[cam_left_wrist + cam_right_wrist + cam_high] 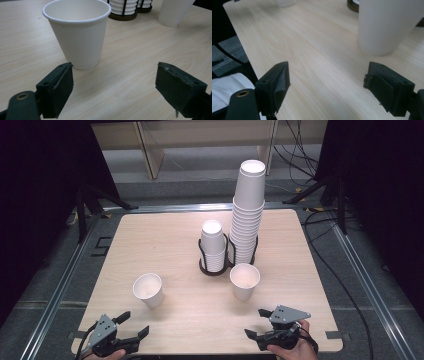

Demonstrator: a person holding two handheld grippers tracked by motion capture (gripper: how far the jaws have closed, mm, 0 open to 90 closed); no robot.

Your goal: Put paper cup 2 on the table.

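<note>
High view: left gripper (134,323) at lower left of frame, jaws spread wide, nothing between them, just below the left paper cup (148,290), apart from it. Right gripper (256,323) at lower right, held in a hand (295,351), jaws likewise parted and empty, below the right paper cup (244,281). Both cups upright, mouths up, on the wooden table (190,315). Behind them, at frame centre, a black wire holder (202,265) with a short cup stack (213,245) and, right of it, a tall cup stack (247,210).

Left gripper view: left paper cup (77,32) at upper left, its base just beyond the left-hand pad, not gripped.

Right gripper view: right paper cup (387,25) at upper right, beyond the right-hand pad, clear of both.
</note>
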